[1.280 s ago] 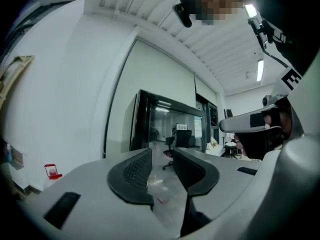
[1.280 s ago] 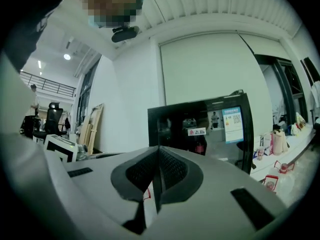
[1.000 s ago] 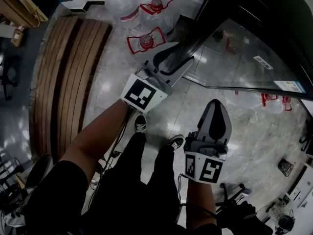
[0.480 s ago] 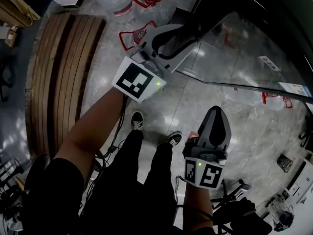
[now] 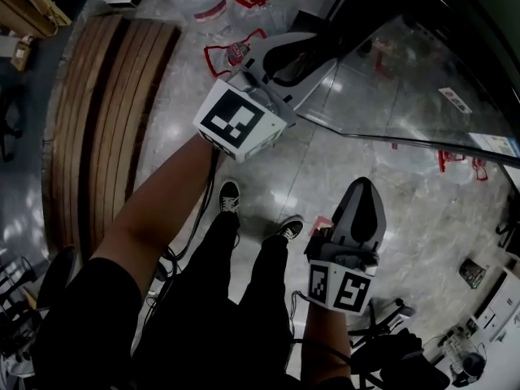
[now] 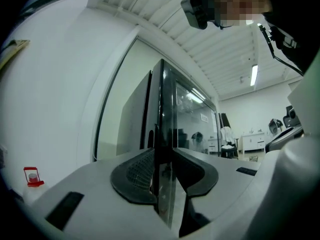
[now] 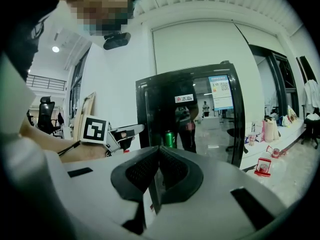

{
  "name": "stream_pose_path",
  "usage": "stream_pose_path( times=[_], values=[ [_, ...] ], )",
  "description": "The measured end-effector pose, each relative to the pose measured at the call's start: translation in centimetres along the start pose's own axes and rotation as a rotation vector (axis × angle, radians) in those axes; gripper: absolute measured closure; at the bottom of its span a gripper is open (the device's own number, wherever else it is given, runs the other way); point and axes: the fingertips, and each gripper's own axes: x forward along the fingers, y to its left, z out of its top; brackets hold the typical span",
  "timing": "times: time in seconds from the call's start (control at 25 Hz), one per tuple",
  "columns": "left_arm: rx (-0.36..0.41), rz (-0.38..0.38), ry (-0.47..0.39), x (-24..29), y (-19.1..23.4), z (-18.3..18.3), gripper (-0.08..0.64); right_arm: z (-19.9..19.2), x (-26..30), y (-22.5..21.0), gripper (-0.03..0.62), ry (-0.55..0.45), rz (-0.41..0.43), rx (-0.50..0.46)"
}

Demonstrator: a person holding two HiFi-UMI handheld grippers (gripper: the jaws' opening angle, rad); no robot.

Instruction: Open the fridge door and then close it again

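The black fridge (image 7: pixel 190 119) has a glass door (image 5: pixel 406 96) that stands ajar, its free edge (image 6: pixel 162 109) pointing toward me. My left gripper (image 5: pixel 313 51) is held level at that edge. Its jaws are closing, one pad on each face of the door, so the left gripper (image 6: pixel 164 159) now clamps the glass edge. My right gripper (image 5: pixel 366 187) hangs lower and nearer to me, off the fridge. In its own view the right gripper (image 7: pixel 159 151) is shut with nothing in it. A green can (image 7: pixel 169 139) stands inside the fridge.
A slatted wooden bench (image 5: pixel 106 120) lies along the left. Water jugs with red handles (image 5: pixel 236 51) stand on the glossy floor near the fridge. My legs and shoes (image 5: pixel 231 197) are below. A chair base (image 5: pixel 382 315) sits behind my right hand.
The left gripper moved forward onto the door's edge, and its jaws narrowed around it. The right gripper sank a little.
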Motion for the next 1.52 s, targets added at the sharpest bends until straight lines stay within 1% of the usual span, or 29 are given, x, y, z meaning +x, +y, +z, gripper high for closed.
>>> stream_pose_path(
  times=[0.12,0.2,0.44,0.56,0.68,0.8,0.96,1.12,1.24,1.36,1.52],
  values=[
    [-0.015,0.005,-0.029,-1.5,-1.5,0.6,0.453,0.0,-1.1,-0.2,0.577,-0.009,-0.009,-0.002],
    [-0.013,0.023,-0.039,-3.2,-3.2,1.0,0.458,0.1,-1.8,-0.8,0.577,-0.010,-0.013,-0.007],
    [-0.011,0.123,0.024,-7.8,-9.3,0.6,0.472,0.0,-4.1,-2.9,0.577,-0.016,-0.032,-0.007],
    [-0.006,0.149,0.068,-10.0,-13.0,0.4,0.479,-0.5,-6.0,-3.4,0.577,-0.007,-0.027,-0.017],
    [-0.015,0.179,0.077,-11.3,-16.2,0.7,0.486,-1.1,-8.0,-4.6,0.577,0.009,-0.037,-0.021],
    [-0.024,0.208,0.093,-12.3,-18.9,0.8,0.491,-1.6,-10.1,-6.0,0.577,0.023,-0.052,-0.014],
    [-0.055,0.235,0.120,-13.1,-22.1,0.7,0.495,-2.0,-12.2,-7.3,0.577,0.034,-0.045,-0.017],
    [-0.052,0.228,0.133,-13.6,-25.5,0.6,0.503,-1.7,-13.3,-7.9,0.577,0.032,-0.021,-0.027],
    [-0.048,0.222,0.117,-13.7,-27.8,0.9,0.503,-1.2,-13.7,-8.0,0.577,0.022,0.000,-0.036],
    [-0.030,0.242,0.104,-13.7,-29.0,1.0,0.503,-0.9,-14.0,-8.2,0.577,0.013,0.011,-0.043],
    [-0.019,0.258,0.097,-13.6,-29.1,1.1,0.503,-1.0,-14.1,-9.1,0.577,0.017,0.006,-0.040]
  ],
)
